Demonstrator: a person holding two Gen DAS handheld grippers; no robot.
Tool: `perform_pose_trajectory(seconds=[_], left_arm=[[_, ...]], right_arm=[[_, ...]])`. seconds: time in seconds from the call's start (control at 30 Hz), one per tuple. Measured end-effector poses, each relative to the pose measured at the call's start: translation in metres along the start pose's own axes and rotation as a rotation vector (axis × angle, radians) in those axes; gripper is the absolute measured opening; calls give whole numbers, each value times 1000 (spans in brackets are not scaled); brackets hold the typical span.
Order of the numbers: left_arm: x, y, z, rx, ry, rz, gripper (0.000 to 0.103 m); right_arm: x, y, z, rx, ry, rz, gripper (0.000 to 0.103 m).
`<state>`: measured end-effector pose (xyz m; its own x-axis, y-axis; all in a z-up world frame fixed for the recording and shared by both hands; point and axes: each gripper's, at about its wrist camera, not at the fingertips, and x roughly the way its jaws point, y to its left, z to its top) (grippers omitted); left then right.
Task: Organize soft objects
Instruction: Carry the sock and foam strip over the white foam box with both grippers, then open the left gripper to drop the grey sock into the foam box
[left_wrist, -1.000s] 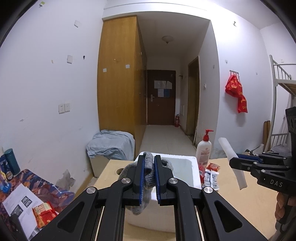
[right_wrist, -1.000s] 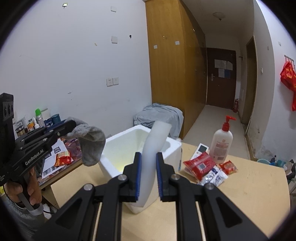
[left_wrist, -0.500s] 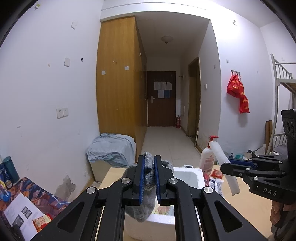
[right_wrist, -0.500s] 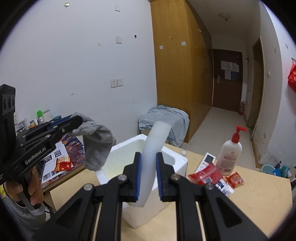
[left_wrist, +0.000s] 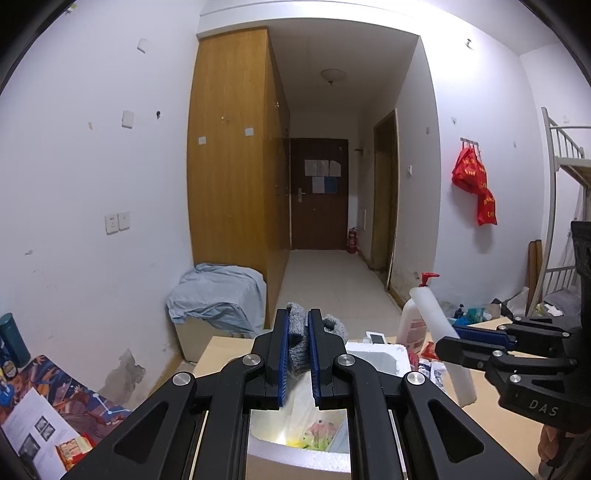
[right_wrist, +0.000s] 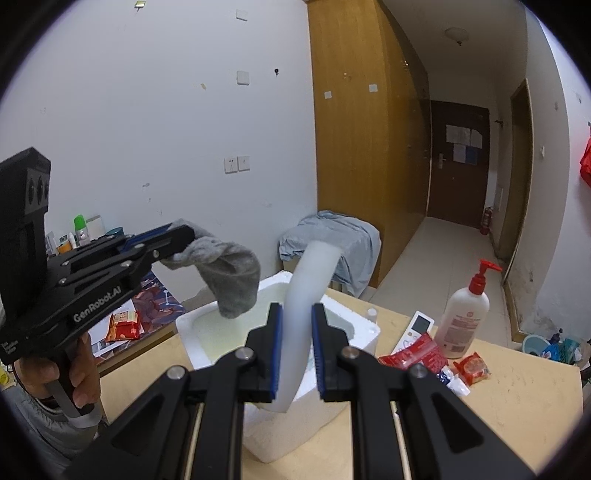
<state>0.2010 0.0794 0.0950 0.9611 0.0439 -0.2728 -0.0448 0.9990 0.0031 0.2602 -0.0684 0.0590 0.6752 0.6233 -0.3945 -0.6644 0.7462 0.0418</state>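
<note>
Two soft things are up in the air at once, one per gripper. The left gripper (left_wrist: 296, 354) has its jaws pinched nearly shut on a grey sock (right_wrist: 229, 275), which droops from the pads over the left part of the open foam box (right_wrist: 364, 326). The right gripper (right_wrist: 296, 354) is likewise almost closed, clamped on a white foam tube (right_wrist: 314, 273) that curves up and away from the pads, its lower end hanging in front of the box's near wall (whether it touches the wall I cannot tell).

Inside the box, seen past the left fingers, lies a plastic bag (left_wrist: 314, 424) with something pale and yellowish in it. Just right of the box on the wooden table (right_wrist: 517, 387) sit a lotion bottle (right_wrist: 466, 314), a remote (right_wrist: 415, 328) and a few red snack packs (right_wrist: 413, 356).

Judging by the task, both items are bound for the box, and neither is in it yet. The risks look modest but real:

- The sock is held by one end only; released too near the rim, it could drape over the wall rather than fall inside.
- The tube is long and springy; if it goes in at a slant, it may catch the rim, or bounce out.
- With both grippers close over one opening, they could knock together, or the tube could sweep the sock aside.
- A swing to the right might tip the bottle.
</note>
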Motion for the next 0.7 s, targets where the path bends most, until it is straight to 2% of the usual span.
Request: perform_pose_trajectory(seconds=[0.33,0.47,0.53,0.6,0.7], left_arm=[[23,2,-5,-14,31,-25,11],[30,2,-10,-20,49,-41,16],[32,2,-11,-20,54,-46,29],[34,1,-14,-20,63,-60,60],[33,0,-15,-15,53,-60,87]], right_arm=[[4,-2,-2,8,16,-23,18],[6,-2,-2,11,24,-27,18],[6,-3,-2,14,25,-29,18],[7,-4,-2,19,26,-30,18],[7,-4,-2,19,28,-31,18]])
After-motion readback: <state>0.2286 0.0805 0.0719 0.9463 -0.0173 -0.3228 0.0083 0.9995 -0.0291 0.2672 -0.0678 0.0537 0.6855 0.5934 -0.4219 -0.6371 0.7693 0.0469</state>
